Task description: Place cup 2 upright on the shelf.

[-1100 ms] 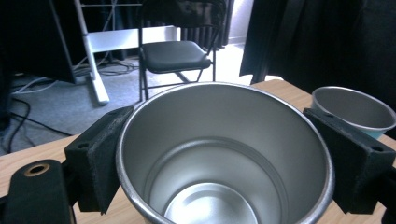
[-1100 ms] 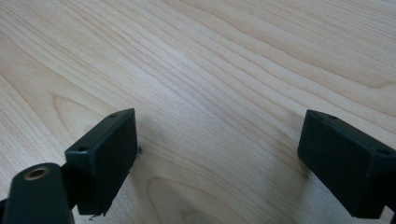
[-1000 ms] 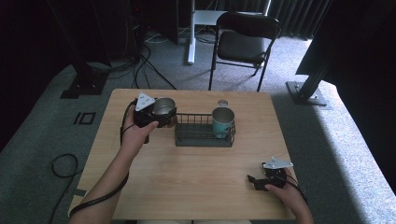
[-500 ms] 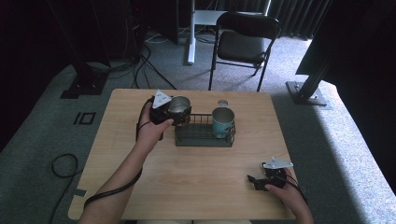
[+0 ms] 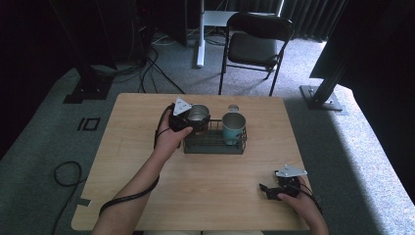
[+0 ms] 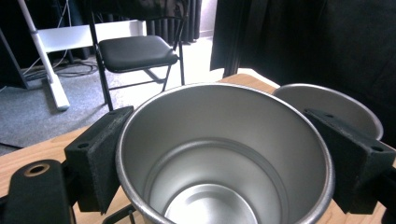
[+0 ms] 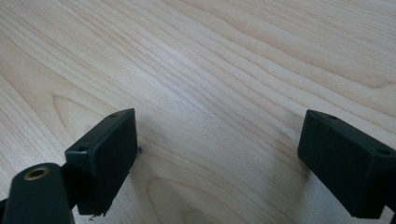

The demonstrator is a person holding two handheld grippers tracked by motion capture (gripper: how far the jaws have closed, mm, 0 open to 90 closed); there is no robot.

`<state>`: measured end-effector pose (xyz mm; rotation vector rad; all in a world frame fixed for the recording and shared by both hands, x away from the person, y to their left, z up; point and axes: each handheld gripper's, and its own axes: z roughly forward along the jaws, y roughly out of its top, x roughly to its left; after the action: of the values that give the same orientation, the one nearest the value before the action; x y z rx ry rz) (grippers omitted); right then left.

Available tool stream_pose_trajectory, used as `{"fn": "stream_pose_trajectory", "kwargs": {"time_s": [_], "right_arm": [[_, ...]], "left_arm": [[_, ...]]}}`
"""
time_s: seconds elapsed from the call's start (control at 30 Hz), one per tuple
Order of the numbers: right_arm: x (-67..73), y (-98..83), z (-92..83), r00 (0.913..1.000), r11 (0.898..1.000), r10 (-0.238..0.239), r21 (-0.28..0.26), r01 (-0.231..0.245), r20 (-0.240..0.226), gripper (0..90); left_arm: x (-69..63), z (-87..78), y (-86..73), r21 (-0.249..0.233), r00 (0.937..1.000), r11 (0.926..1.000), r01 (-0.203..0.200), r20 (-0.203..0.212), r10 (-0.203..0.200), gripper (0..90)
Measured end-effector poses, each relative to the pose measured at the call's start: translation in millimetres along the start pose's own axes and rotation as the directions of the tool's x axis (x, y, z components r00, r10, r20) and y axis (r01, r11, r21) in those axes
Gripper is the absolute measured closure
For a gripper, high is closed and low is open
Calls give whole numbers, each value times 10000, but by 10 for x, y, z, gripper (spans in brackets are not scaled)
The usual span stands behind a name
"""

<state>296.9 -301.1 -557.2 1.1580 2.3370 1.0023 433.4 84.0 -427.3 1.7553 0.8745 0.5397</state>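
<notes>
Light wood table (image 5: 147,147) on grey carpet, black folding chair (image 5: 257,44) behind, left gripper (image 5: 188,120) grasping steel cup (image 6: 224,154), right gripper (image 5: 276,188) released

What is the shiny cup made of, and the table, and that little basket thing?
The cup looks like brushed metal, probably steel: silvery and softly reflective inside. The table looks like pale wood, or a wood-look top: grain lines run across it. The basket seems to be thin dark wire, likely coated metal.

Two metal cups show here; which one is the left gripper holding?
The bare silver cup at the wire basket's left end, clamped between the left gripper's jaws. The other cup, teal-sided, stands free in the basket's right end.
</notes>
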Motion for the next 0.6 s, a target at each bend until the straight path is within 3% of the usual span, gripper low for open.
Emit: {"fn": "stream_pose_trajectory", "kwargs": {"time_s": [0.6], "right_arm": [[-1,0,0,10000,10000,-5,3,5,-2,116]], "left_arm": [[-63,207,-217,707,10000,9975,24,-61,-20,139]]}}
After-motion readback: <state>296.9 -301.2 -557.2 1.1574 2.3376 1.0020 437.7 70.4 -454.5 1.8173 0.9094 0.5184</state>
